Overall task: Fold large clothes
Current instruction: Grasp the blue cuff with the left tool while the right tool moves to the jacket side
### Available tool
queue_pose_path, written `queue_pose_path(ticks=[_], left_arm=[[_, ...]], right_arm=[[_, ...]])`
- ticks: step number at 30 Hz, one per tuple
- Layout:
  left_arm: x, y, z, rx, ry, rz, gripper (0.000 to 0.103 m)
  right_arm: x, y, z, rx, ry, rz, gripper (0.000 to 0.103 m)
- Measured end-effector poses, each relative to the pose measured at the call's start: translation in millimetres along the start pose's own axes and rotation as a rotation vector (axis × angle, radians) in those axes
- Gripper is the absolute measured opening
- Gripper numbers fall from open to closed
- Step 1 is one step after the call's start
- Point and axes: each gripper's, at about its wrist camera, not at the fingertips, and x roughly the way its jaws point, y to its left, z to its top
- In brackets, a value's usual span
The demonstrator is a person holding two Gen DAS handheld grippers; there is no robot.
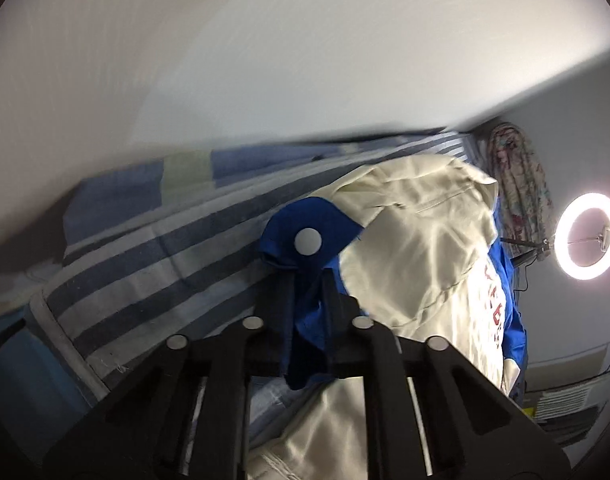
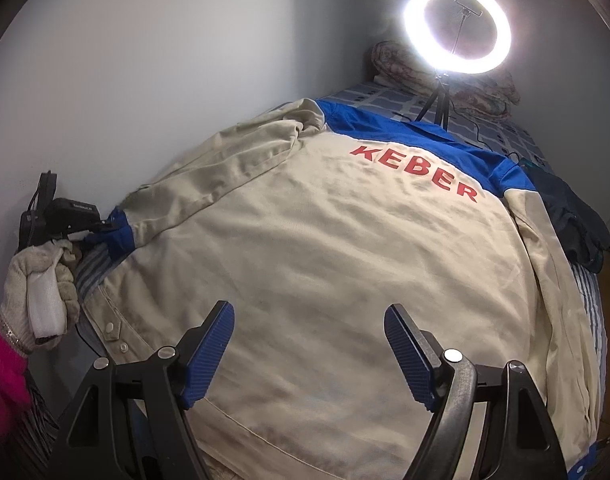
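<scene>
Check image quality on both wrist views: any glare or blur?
Left wrist: motion blur smears the striped bedding; ring light flares at the right edge. Right wrist: sharp; ring light blows out on top; jacket evenly lit, strong fisheye curvature.

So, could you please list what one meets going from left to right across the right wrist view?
Pink sleeve → gloved hand → blue cuff → red KEBER lettering → dark bundle.

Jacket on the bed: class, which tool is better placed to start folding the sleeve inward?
Left. The left tool is already shut on the blue cuff, while the right tool hangs open over the jacket back, gripping nothing.
</scene>
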Motion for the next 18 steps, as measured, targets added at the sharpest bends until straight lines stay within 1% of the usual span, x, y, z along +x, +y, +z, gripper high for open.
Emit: queue_pose_path(ticks=[3,4,6,7,8,11,13,15,18], left_arm=[[-27,-25,-7,0.158,-0.087,0.008,0.005],[-38,-37,-11,0.227,-0.121,0.01,0.005],[-56,-55,-17,0.334,-0.175,0.003,0.005],[-65,-66,-21,0.4,-0.204,-0.001,0.002],[-73,-75,-26,0.469,-0.226,-0.002,0.001],[-83,-92,-35,0.617,-0.26,0.007,0.0],[-83,-96,-38,0.659,-0.263,0.009,0.0],[-82,-94,-41,0.673,-0.263,0.008,0.0],[-79,-89,-46,0.671,-0.261,-0.005,0.0]], right_arm=[[4,1,1,-0.011,0.008,0.004,0.077],[6,2,3,-0.014,0.01,0.008,0.077],[10,2,8,-0.016,0.011,0.015,0.077],[12,2,13,-0.019,0.01,0.022,0.077],[14,2,16,-0.021,0.008,0.028,0.077],[25,0,41,-0.022,-0.009,0.064,0.077],[35,-1,64,-0.011,-0.022,0.084,0.077],[46,-3,89,0.015,-0.024,0.124,0.076],[76,0,134,0.079,0.002,0.228,0.072]])
